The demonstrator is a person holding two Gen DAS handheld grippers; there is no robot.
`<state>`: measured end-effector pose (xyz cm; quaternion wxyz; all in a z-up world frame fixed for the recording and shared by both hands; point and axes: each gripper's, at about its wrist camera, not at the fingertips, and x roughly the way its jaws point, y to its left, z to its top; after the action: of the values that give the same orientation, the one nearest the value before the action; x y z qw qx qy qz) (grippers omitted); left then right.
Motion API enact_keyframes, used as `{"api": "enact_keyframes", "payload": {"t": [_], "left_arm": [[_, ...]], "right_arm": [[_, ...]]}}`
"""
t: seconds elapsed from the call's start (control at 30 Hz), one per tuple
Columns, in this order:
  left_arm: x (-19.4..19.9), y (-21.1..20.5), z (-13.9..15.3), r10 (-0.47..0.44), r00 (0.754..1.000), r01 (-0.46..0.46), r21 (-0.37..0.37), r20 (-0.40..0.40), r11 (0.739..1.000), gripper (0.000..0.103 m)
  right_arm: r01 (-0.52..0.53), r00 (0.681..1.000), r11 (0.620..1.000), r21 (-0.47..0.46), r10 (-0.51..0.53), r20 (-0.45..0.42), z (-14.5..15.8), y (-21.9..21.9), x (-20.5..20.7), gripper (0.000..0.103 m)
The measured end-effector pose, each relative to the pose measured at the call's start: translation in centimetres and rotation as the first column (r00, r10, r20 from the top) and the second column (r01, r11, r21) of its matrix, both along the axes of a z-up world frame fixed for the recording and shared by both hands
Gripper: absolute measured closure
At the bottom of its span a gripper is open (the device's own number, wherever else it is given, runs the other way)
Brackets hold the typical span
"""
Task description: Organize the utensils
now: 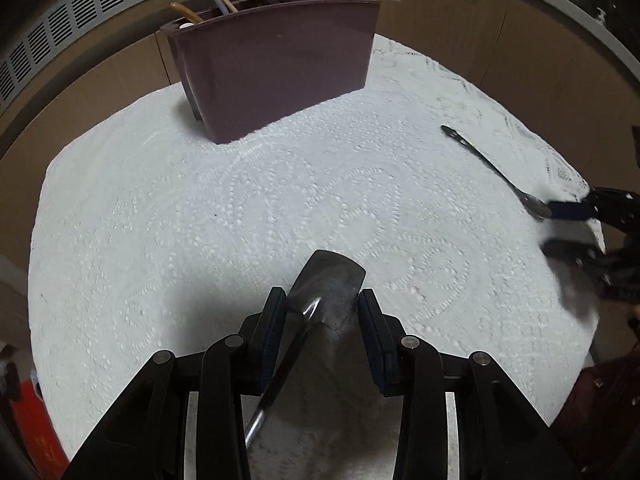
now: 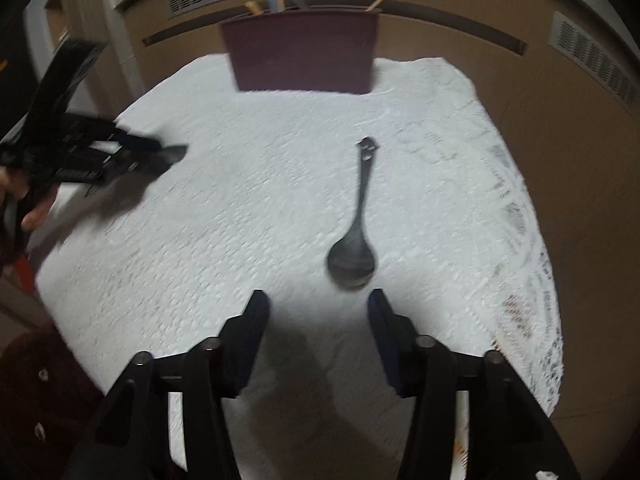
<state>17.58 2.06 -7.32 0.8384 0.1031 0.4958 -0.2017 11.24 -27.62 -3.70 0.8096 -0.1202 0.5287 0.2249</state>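
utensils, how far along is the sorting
Done: several handles already stand in the brown holder. In hand: the left gripper has a metal spatula between its fingers, above the white cloth. Left: a dark spoon lies on the cloth just ahead of the open, empty right gripper.

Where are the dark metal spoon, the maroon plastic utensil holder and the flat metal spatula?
dark metal spoon (image 2: 353, 258), right wrist view, bowl.
maroon plastic utensil holder (image 1: 280, 64), left wrist view, front wall.
flat metal spatula (image 1: 328, 284), left wrist view, blade.
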Motion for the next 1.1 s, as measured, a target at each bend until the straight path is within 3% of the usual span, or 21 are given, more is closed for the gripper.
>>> {"api": "enact_keyframes", "payload": {"t": [0.1,0.2,0.27,0.37,0.53,0.83,1.1], "left_arm": [[-0.9,-0.3,0.0,-0.006,1.0,0.006,-0.005,-0.007,1.0,0.065],[-1.3,0.0,0.0,-0.016,1.0,0.016,-0.004,-0.008,1.0,0.065],[-1.1,0.1,0.0,-0.011,1.0,0.011,-0.012,-0.017,1.0,0.065],[-1.0,-0.1,0.1,-0.032,0.999,0.032,0.003,-0.015,0.999,0.065],[0.5,-1.2,0.1,-0.046,0.998,0.047,0.039,-0.034,0.998,0.065],[1.2,-2.2,0.1,-0.059,0.998,0.062,0.087,-0.031,0.994,0.067],[0.7,-0.8,1.8,0.065,0.996,-0.061,-0.075,0.058,0.995,0.069]], "right_arm": [[0.044,0.999,0.999,0.011,-0.044,0.004,-0.3,-0.1,1.5,0.061],[0.056,0.998,0.997,-0.045,-0.054,0.043,-0.4,0.7,2.4,0.077],[0.068,0.994,0.995,-0.074,-0.061,0.091,0.4,1.0,2.8,0.077],[0.088,0.971,0.993,-0.081,-0.067,0.227,3.6,1.2,3.6,0.077],[0.104,0.948,0.995,0.011,-0.102,0.302,7.9,1.1,5.9,0.077],[0.098,0.948,0.993,0.072,-0.115,0.298,8.9,1.4,7.5,0.077],[0.094,0.956,0.992,0.089,-0.115,0.268,8.4,1.7,7.7,0.077]]}}
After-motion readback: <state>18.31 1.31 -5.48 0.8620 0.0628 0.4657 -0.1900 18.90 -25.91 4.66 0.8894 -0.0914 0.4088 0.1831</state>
